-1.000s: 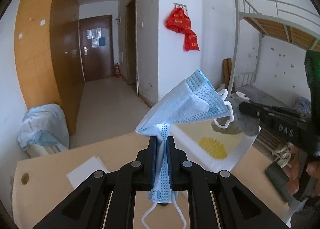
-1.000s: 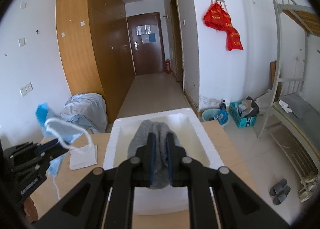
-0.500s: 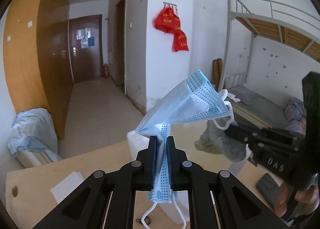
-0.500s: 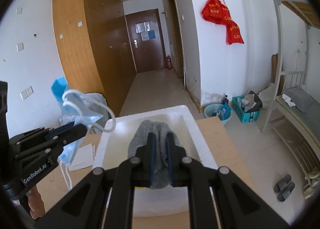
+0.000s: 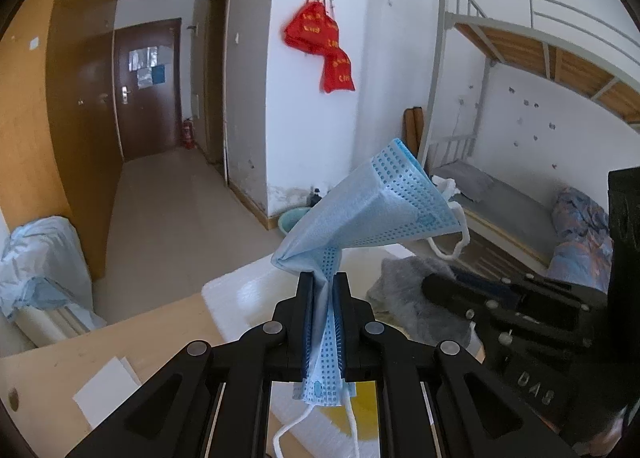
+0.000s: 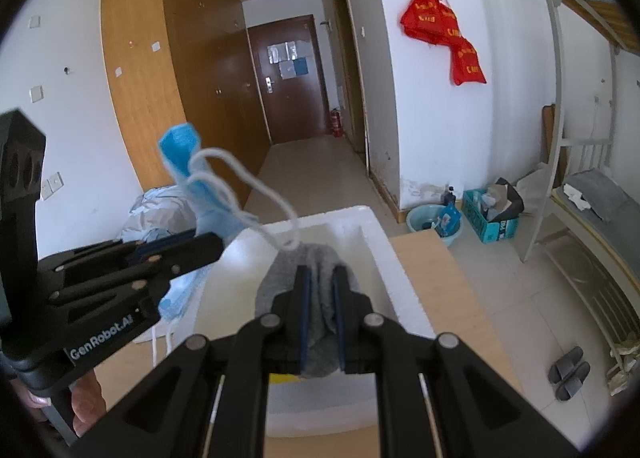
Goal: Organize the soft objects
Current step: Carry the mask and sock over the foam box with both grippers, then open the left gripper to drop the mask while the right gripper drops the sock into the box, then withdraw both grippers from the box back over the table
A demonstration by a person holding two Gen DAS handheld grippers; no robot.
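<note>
Blue pleated mask (image 5: 372, 213), limp and light, hangs pinched mid-fold in the left gripper (image 5: 323, 294); right gripper (image 6: 320, 298) clamps what looks like grey cloth (image 6: 316, 258).

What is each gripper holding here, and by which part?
Left gripper: blue face mask, pinched across its bunched lower part. Right gripper: grey cloth, clamped at its middle above the white foam box.

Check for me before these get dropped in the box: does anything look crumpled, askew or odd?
Yes: the blue face mask is pinched mid-body in the left gripper, twisted, ear loops dangling. The grey cloth is bunched in the right gripper.
</note>
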